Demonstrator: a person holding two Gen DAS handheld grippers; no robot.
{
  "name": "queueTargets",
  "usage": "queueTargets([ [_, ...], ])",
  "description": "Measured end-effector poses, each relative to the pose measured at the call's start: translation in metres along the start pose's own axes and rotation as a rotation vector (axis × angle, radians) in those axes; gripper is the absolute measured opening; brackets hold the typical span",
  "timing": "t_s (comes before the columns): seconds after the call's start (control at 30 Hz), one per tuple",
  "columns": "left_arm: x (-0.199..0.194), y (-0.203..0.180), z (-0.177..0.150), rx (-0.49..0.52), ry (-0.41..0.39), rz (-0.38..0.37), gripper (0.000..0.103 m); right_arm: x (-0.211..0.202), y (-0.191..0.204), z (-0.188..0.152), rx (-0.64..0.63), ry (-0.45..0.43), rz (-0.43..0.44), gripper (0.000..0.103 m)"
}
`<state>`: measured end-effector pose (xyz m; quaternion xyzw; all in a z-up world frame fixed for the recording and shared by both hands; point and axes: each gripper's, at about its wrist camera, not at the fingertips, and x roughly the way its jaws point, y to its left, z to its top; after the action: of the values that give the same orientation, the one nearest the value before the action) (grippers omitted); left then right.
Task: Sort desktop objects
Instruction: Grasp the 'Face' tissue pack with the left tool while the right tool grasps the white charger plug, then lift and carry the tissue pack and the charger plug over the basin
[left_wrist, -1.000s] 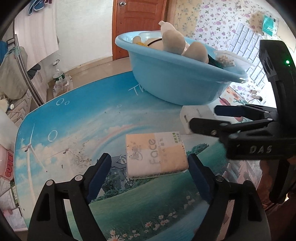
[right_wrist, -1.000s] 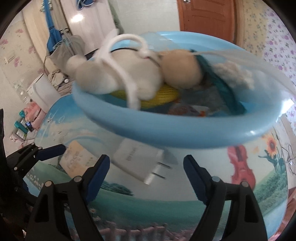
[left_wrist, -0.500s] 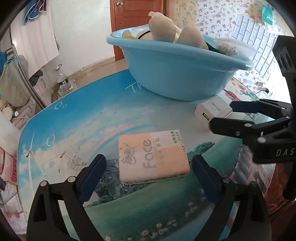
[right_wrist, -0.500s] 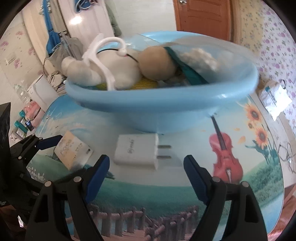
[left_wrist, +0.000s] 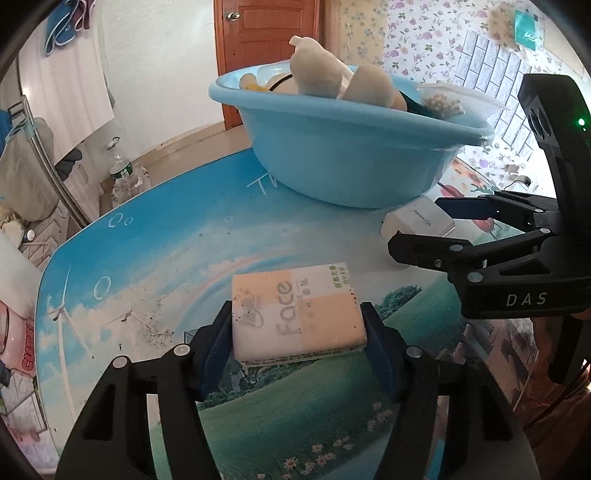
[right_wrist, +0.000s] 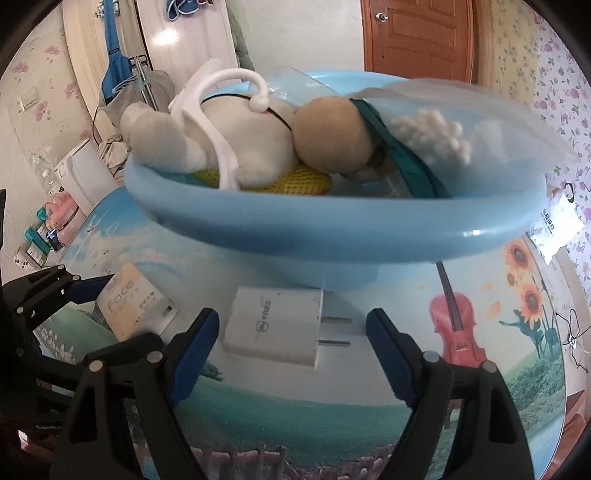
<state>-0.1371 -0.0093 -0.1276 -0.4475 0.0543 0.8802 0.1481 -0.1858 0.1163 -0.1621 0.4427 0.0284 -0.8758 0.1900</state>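
The left gripper has just been closing; its pads now pinch the tissue pack across its long axis, the pack flat on the table. The right gripper has been closing too, jaws still spread clear of the white charger lying crosswise between them, below the blue basin.

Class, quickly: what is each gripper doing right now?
Left gripper: jaws just closed in, shut on the tissue pack.
Right gripper: open, jaws just closing, charger between them, untouched.
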Motion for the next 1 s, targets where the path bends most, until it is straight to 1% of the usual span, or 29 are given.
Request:
queueTargets([
  [0.03,0.000,0.000,0.000,0.000,0.001,0.000,0.065,-0.001,0.000,0.000,-0.010,-0.001,0.010,0.067],
  [0.07,0.000,0.001,0.000,-0.002,0.002,0.000,0.065,-0.002,0.001,0.000,-0.018,0.003,0.016,0.063],
  [0.27,-0.003,0.005,-0.001,-0.024,0.004,-0.012,0.065,-0.007,0.002,-0.005,-0.030,0.008,0.053,0.063],
  [0.37,-0.011,0.005,0.002,-0.033,-0.010,-0.013,0.065,-0.016,0.008,-0.007,-0.050,0.002,0.090,0.063],
  [0.6,-0.039,0.009,0.016,-0.083,-0.075,-0.041,0.065,-0.043,0.024,-0.008,-0.125,-0.057,0.128,0.063],
  [0.7,-0.048,0.010,0.019,-0.091,-0.097,-0.039,0.065,-0.050,0.030,-0.005,-0.141,-0.071,0.158,0.063],
  [0.8,-0.058,0.011,0.022,-0.097,-0.122,-0.044,0.065,-0.061,0.037,-0.002,-0.156,-0.096,0.214,0.063],
  [1.0,-0.077,0.013,0.029,-0.104,-0.172,-0.043,0.065,-0.079,0.051,0.005,-0.212,-0.159,0.254,0.063],
])
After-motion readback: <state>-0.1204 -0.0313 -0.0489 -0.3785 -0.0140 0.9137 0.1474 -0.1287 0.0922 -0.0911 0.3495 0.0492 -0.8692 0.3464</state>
